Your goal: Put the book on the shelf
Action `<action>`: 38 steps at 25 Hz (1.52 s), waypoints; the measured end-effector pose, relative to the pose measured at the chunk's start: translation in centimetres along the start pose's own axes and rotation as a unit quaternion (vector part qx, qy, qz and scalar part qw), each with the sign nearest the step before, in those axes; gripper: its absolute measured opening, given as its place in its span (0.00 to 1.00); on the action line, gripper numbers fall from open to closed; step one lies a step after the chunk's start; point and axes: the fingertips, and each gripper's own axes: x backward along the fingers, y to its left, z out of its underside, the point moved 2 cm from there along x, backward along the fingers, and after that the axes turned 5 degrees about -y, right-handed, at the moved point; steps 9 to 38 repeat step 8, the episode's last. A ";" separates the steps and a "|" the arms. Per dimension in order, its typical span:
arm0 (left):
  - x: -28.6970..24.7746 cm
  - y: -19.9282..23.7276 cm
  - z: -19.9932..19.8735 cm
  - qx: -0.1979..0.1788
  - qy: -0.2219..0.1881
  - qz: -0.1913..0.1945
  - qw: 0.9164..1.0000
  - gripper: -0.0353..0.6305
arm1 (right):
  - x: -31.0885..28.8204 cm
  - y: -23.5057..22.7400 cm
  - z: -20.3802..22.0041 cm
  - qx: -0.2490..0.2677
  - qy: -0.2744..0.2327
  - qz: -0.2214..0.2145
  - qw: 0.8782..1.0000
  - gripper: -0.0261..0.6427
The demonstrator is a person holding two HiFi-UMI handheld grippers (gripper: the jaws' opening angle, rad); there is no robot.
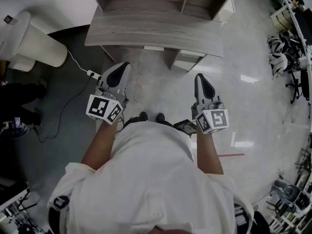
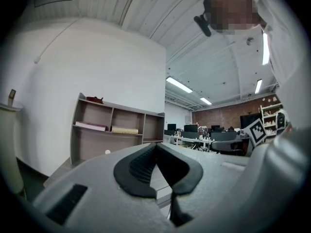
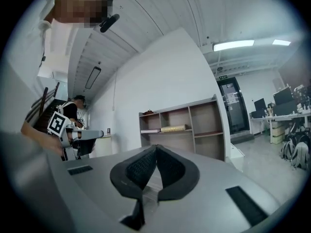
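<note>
**Both tools shut and empty, books lying on the shelf**

My left tool (image 2: 155, 148) is pinched shut with nothing in it. My right tool (image 3: 155, 148) is shut and empty too. Both point level at the shelf (image 2: 112, 130), across a grey tabletop (image 1: 151, 30).

In the shelf's upper row, a pink book (image 2: 90, 126) lies flat in the left box. A tan book (image 2: 125, 129) lies flat in the middle box. I can't tell which one is the task's book. I see no book in a tool or on the tabletop.

This fits a book that is already put up, or one yet to be fetched. Either way, I think it's best to hold both tools level and go slow near the tabletop edge.

The cubes (image 1: 104, 108) show black and white squares. I can read no words anywhere.
</note>
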 end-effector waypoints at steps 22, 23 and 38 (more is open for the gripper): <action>1.6 -0.7 -0.5 0.019 0.003 0.014 1.000 0.08 | -0.6 2.3 -0.5 0.022 0.002 -0.041 0.999 0.06; 1.6 -0.7 -0.5 0.019 0.003 0.014 1.000 0.08 | -0.6 2.3 -0.5 0.022 0.002 -0.041 0.999 0.06; 1.6 -0.7 -0.5 0.019 0.003 0.014 1.000 0.08 | -0.6 2.3 -0.5 0.022 0.002 -0.041 0.999 0.06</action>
